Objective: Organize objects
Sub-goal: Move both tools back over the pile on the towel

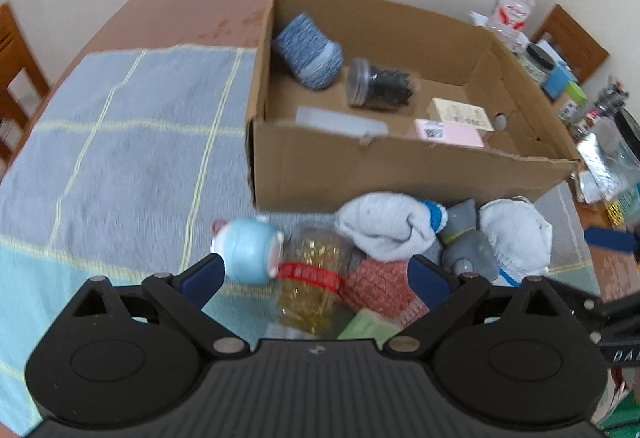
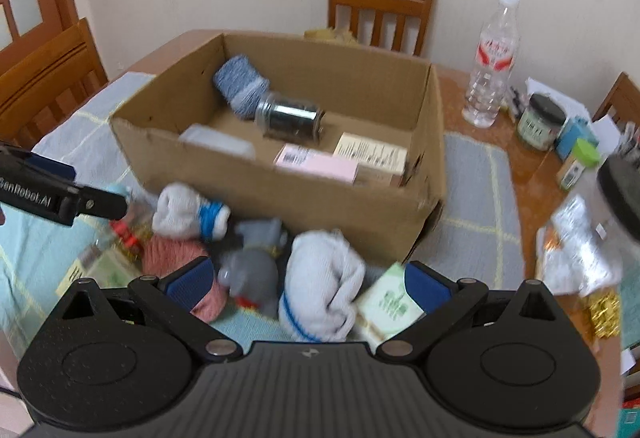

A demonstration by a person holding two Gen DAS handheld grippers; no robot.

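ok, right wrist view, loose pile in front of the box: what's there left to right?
White sock with blue band → pink knit roll → grey plush toy → white rolled sock → green box. Both grippers open, holding nothing.

The cardboard box (image 2: 304, 193) is matt brown paperboard with torn edges. The tablecloth (image 1: 120, 141) is woven cloth over a glossy wooden table (image 1: 180, 13). At 2 o'clock stands a clear plastic bottle (image 2: 491, 65). 2 white socks (image 2: 320, 290) look soft, knitted.

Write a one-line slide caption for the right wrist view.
Open right gripper hovers over rolled white socks and a grey plush toy before a half-filled cardboard box.
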